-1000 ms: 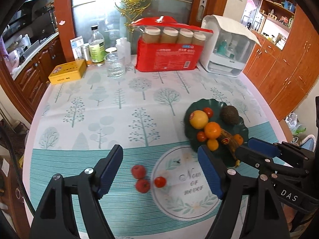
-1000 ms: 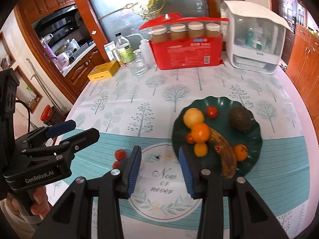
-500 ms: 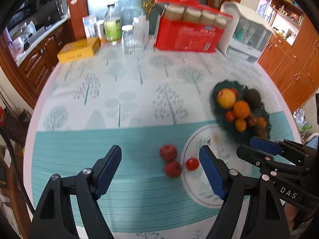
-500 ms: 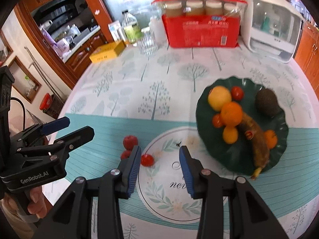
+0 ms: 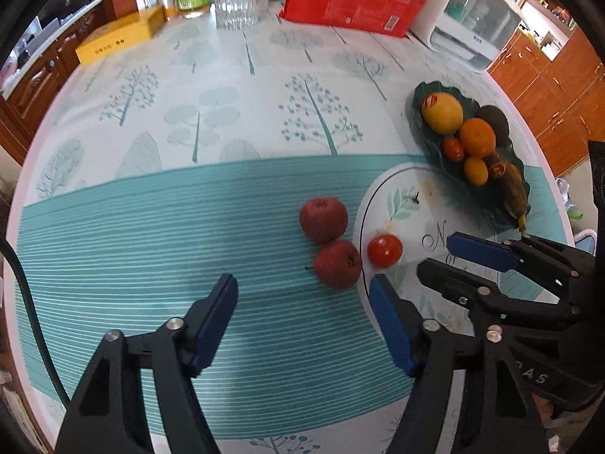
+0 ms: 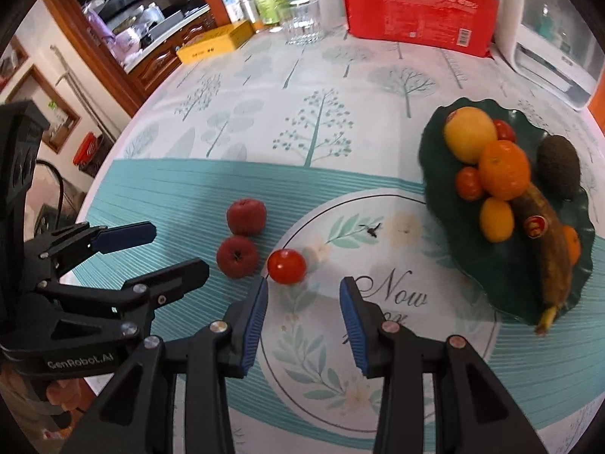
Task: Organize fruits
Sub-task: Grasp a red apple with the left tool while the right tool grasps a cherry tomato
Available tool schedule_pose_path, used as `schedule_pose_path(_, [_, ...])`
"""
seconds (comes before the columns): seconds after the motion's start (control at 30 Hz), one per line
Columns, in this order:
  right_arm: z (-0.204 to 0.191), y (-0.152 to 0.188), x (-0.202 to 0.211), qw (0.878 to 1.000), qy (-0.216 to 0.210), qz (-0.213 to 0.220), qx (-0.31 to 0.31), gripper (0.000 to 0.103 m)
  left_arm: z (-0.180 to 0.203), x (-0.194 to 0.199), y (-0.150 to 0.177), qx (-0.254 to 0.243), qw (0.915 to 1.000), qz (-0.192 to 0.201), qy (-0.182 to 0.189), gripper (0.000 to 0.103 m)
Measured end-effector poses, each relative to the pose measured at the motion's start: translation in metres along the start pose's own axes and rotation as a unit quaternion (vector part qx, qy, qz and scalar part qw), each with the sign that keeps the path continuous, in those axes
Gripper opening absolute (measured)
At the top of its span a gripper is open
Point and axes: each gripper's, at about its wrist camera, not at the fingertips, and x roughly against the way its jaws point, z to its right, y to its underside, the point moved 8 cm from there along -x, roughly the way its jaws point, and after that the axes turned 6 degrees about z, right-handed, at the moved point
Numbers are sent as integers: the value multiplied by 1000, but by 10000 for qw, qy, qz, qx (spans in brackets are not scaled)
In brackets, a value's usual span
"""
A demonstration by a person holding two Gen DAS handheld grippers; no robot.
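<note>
In the left wrist view, the left gripper (image 5: 302, 299) fills the lower centre of the frame with its blue-padded jaws spread wide and holding nothing, and two red apples (image 5: 323, 219) (image 5: 337, 263) lie touching each other on the striped tablecloth (image 5: 151, 219) just above its gap, a small tomato (image 5: 384, 250) just to their right. In the right wrist view, the right gripper (image 6: 303, 302) sits low in the centre, jaws parted and empty, with the tomato (image 6: 286, 266) just above its left pad. The dark green leaf-shaped plate (image 6: 487, 265) at the right of that frame holds a yellow citrus fruit (image 6: 470, 134), an orange (image 6: 504, 169), an avocado (image 6: 559, 166) and a browned banana (image 6: 548, 249).
</note>
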Motion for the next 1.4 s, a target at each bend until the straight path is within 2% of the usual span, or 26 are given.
schedule_pose_path(0.27, [-9,4,-24,9993,-52,-59,367,40,-10,-7,2,219,9997,-79,87,67])
schedule_pose_path(0.43, [-12,1,-33,9984,-6,67,557,39,-10,-10,2,350,9992,-132,160,67])
schedule_pose_path(0.5, [-13,0,-36,9982,-47,98,597,35,-8,-11,2,366,9991,-152,175,67])
schedule_pose_path(0.53, [-13,0,-37,9981,-91,92,598,28,-8,-12,2,366,9990,-163,182,67])
schedule_pose_path(0.67, [-12,1,-37,9981,-113,157,589,28,-1,-18,2,354,9989,-229,212,66])
schedule_pose_path(0.9, [-1,7,-30,9987,-91,188,474,27,8,-36,5,506,9968,-493,378,51])
schedule_pose_path(1.1, [10,9,-24,9991,-85,222,339,27,17,-42,1,512,9969,-474,362,47])
schedule_pose_path(1.27, [17,12,-18,9993,-82,255,266,27,25,-46,-4,396,9982,-408,180,34])
schedule_pose_path(1.4, [22,14,-11,9992,-65,306,252,27,28,-46,-5,315,9989,-348,32,32])
